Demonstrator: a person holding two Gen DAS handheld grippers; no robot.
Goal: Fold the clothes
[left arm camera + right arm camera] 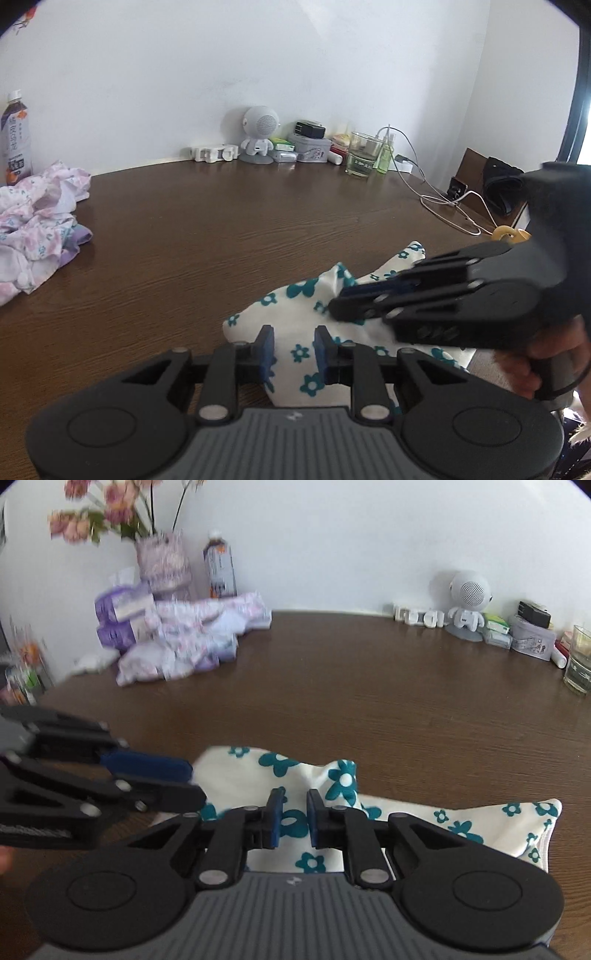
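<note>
Garment [332,794] on the near edge of the worktop [369,701], left tongs [293,349] and right tongs [293,819] over it side by side, heap of clothes [37,229] far left, bottle [16,140] behind it, speaker figure [258,134], tin [310,149] and glass [364,153] along the back wall, cable [436,199] at right, possibly to a charger.

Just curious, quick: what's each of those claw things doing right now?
Left gripper: open, over the flowered cloth, not gripping.
Right gripper: open, over the same cloth, holding nothing.

White garment [369,812] with teal flowers on a dark brown wood-grain table [369,701]; pink-and-lilac floral pile [37,221].
</note>
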